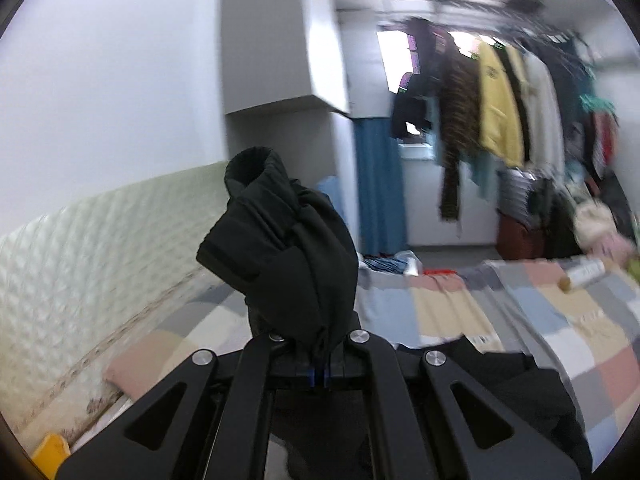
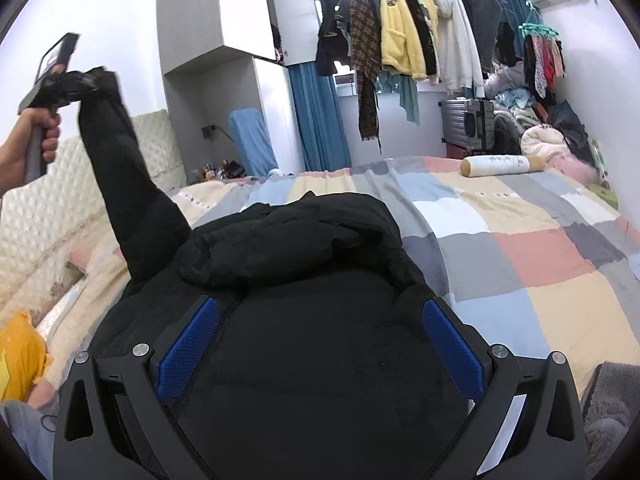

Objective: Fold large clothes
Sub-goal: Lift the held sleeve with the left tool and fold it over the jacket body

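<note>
A large black padded jacket (image 2: 304, 280) lies on the patchwork bedspread (image 2: 520, 248), its hood bunched toward the far side. My left gripper (image 1: 320, 372) is shut on the end of the jacket's black sleeve (image 1: 288, 248), whose cuff stands up in front of the camera. In the right wrist view the left gripper (image 2: 70, 80) holds that sleeve (image 2: 124, 168) high at the upper left, stretched up from the jacket. My right gripper (image 2: 320, 344) is open, its blue pads (image 2: 188, 352) spread wide just above the jacket's body.
A padded cream headboard (image 2: 44, 216) runs along the left. A rail of hanging clothes (image 2: 404, 24) and a suitcase (image 2: 468, 124) stand beyond the bed. A cylindrical bolster (image 2: 496, 166) lies at the bed's far right. A yellow item (image 2: 20, 356) sits at the near left.
</note>
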Demonstrator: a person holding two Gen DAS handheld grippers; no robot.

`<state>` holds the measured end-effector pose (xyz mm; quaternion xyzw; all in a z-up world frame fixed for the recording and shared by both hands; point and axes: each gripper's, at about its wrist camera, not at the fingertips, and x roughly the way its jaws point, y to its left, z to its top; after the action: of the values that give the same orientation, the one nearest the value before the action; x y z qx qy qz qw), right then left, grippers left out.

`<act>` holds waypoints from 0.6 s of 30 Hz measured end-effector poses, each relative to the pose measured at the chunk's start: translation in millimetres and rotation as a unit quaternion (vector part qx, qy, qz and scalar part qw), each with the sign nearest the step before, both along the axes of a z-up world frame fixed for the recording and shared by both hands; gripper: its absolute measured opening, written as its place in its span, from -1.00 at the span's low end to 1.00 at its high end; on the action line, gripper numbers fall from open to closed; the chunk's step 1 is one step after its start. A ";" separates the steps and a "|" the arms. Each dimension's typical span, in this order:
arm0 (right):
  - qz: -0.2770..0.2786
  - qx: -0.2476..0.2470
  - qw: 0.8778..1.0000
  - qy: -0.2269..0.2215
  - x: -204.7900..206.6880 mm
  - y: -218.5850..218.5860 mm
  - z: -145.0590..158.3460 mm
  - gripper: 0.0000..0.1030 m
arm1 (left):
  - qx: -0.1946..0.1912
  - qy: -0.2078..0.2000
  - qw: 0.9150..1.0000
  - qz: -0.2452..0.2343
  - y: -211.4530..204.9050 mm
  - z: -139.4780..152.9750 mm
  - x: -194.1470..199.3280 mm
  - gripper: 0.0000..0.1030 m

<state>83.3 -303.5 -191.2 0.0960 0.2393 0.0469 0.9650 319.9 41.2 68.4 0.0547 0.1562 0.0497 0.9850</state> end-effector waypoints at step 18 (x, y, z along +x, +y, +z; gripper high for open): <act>-0.020 0.068 0.997 0.013 12.8 -40.0 -13.5 1.00 | 0.122 0.147 0.959 -0.208 -254.2 -203.0 47.8 -0.96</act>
<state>96.1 -343.4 -204.7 0.1665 0.2457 0.0424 0.9540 367.6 -213.0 -134.6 0.2120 0.2775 -0.1460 0.9256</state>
